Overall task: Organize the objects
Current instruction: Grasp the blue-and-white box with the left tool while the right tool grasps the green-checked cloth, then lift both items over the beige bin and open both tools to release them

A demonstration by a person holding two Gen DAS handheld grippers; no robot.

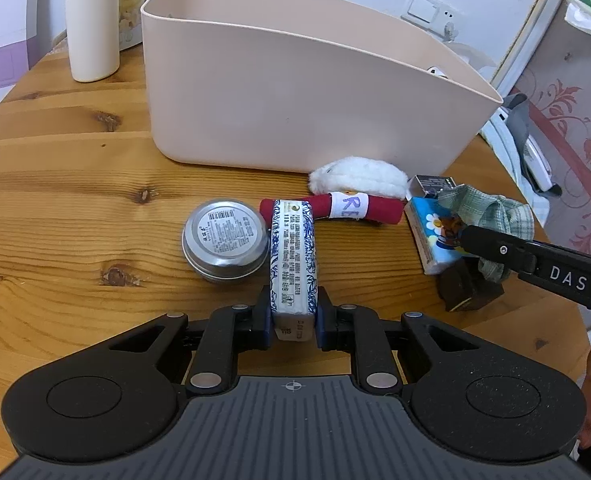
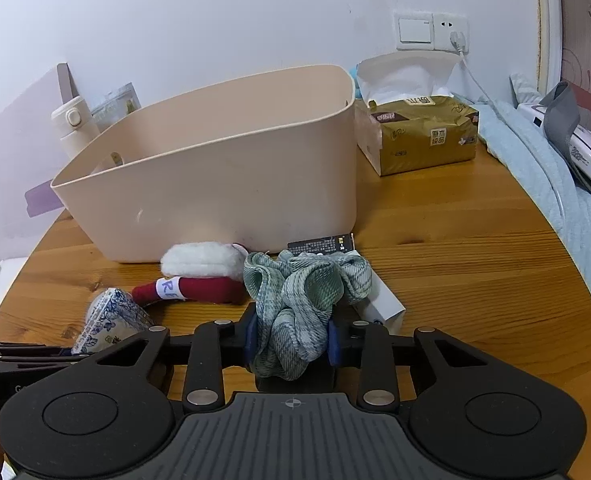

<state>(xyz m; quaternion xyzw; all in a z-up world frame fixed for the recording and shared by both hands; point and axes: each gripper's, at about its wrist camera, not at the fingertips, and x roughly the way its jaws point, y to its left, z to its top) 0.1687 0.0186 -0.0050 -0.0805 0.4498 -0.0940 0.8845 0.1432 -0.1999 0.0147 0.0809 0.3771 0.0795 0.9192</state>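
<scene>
My left gripper [image 1: 294,312] is shut on a blue-and-white patterned tissue pack [image 1: 293,256], which also shows in the right wrist view [image 2: 109,322]. My right gripper [image 2: 291,338] is shut on a green plaid scrunchie [image 2: 303,300], seen at the right of the left wrist view [image 1: 491,210]. A beige plastic bin [image 1: 295,92] stands behind the objects [image 2: 223,168]. On the wooden table lie a round silver tin [image 1: 225,240], a red roll with a white label [image 1: 335,208], a white fluffy piece [image 1: 359,174] and a blue flowered tissue pack [image 1: 435,236].
A white bottle [image 1: 91,24] stands left of the bin. A gold tissue box [image 2: 419,132] sits to the bin's right. A black card [image 2: 321,246] and a white box [image 2: 383,304] lie by the scrunchie. A dark block [image 1: 467,288] sits near the table's right edge.
</scene>
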